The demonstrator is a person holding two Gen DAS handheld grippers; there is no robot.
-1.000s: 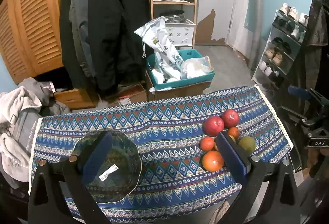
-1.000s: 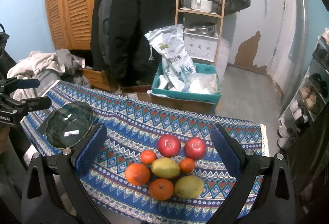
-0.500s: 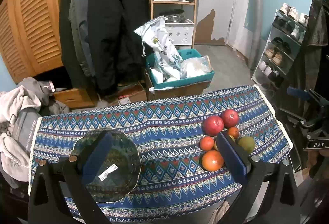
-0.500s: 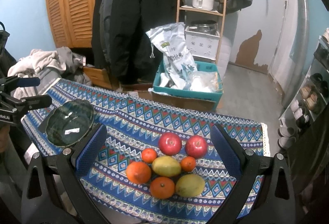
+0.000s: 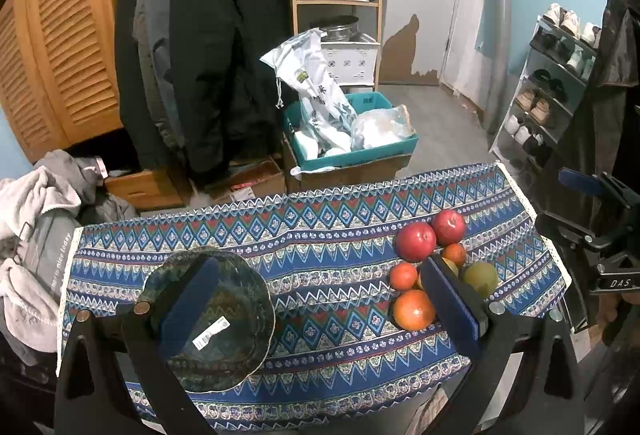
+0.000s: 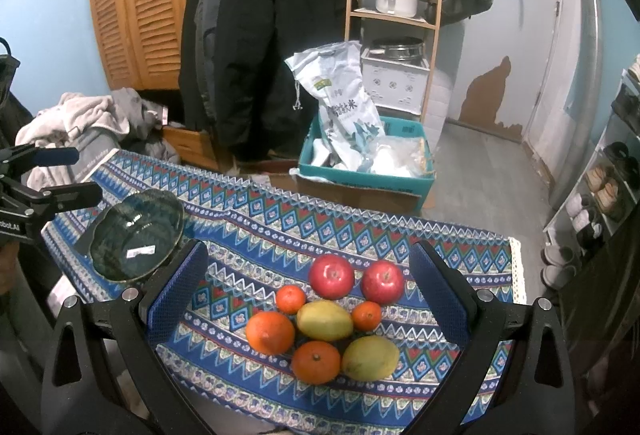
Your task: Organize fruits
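A cluster of fruit lies on the patterned blue tablecloth (image 6: 280,219): two red apples (image 6: 332,276), two yellow mangoes (image 6: 325,320), two large oranges (image 6: 270,332) and two small tangerines (image 6: 291,299). A dark glass bowl (image 6: 136,235) with a white label stands empty at the table's left. My right gripper (image 6: 308,291) is open above the fruit, which lies between its blue pads. My left gripper (image 5: 320,299) is open over the table, one pad over the bowl (image 5: 212,319), the other beside the fruit (image 5: 414,309). The other gripper shows at each view's edge.
Beyond the table's far edge stand a teal crate (image 6: 368,175) with white bags on a cardboard box, a hanging black coat (image 6: 256,35), a wooden shelf with pots, a shoe rack (image 5: 556,87) at right and a pile of clothes (image 5: 36,219) at left.
The right wrist view has shifted slightly, so the fruit sits a little higher between the pads. The left gripper has barely moved. Both stay open.
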